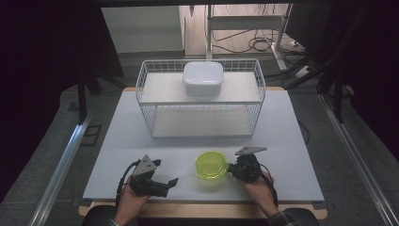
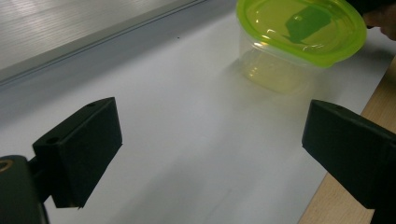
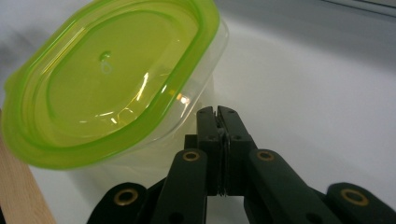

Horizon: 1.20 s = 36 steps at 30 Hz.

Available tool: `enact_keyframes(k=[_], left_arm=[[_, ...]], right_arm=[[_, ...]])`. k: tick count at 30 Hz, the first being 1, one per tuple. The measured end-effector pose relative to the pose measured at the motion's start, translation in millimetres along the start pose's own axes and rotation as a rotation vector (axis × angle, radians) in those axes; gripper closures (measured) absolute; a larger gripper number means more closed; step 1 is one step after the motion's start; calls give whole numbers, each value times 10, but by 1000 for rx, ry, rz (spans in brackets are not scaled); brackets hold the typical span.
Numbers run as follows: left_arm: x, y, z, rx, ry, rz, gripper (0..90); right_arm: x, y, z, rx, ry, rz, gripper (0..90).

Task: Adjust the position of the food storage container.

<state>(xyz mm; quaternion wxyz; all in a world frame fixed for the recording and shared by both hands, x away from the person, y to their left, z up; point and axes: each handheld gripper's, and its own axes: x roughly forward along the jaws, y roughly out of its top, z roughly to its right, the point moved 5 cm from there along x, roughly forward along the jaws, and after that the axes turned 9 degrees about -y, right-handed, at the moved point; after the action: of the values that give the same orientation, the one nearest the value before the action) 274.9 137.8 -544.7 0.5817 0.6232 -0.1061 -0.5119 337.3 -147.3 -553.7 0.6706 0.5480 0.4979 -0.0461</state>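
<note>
nudging looks like the step in hand: the right hand-held gripper (image 1: 234,168), jaws pressed together on nothing, sits against the side of the green-lidded container (image 1: 211,165) near the front edge of the table (image 1: 291,141). the left hand-held gripper (image 1: 165,175) rests apart with jaws spread wide and empty. next, i judge, it needs a firm grasp to lift the tub toward the wire shelf rack (image 1: 146,80), where a white box (image 1: 203,78) sits. dark surroundings, cables on the floor behind.
</note>
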Motion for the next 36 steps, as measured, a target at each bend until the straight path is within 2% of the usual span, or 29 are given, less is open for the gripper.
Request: enact_keyframes(k=[7,12,17,22,24,29,36], left_arm=[[7,3,6,3,-2,-3,47],[4,1,-6,-1,0,-7,48],[-23,6,-22,-4,13,-20,55],[-58,10,-54,-21,22,-21,64],[-58,6,-60,-20,27,-22,64],[-31,-16,-65,18,52,-24,52],[-30,-5,-61,38,57,12,34]], right_arm=[[155,145,-45,-27,28,6,890],[151,148,-5,-49,10,5,869],[36,163,63,-64,-20,30,761],[-93,134,124,-108,-53,38,683],[-153,127,146,-107,-62,45,629],[-272,106,187,-119,-94,68,463],[-359,5,185,-148,-83,67,264]])
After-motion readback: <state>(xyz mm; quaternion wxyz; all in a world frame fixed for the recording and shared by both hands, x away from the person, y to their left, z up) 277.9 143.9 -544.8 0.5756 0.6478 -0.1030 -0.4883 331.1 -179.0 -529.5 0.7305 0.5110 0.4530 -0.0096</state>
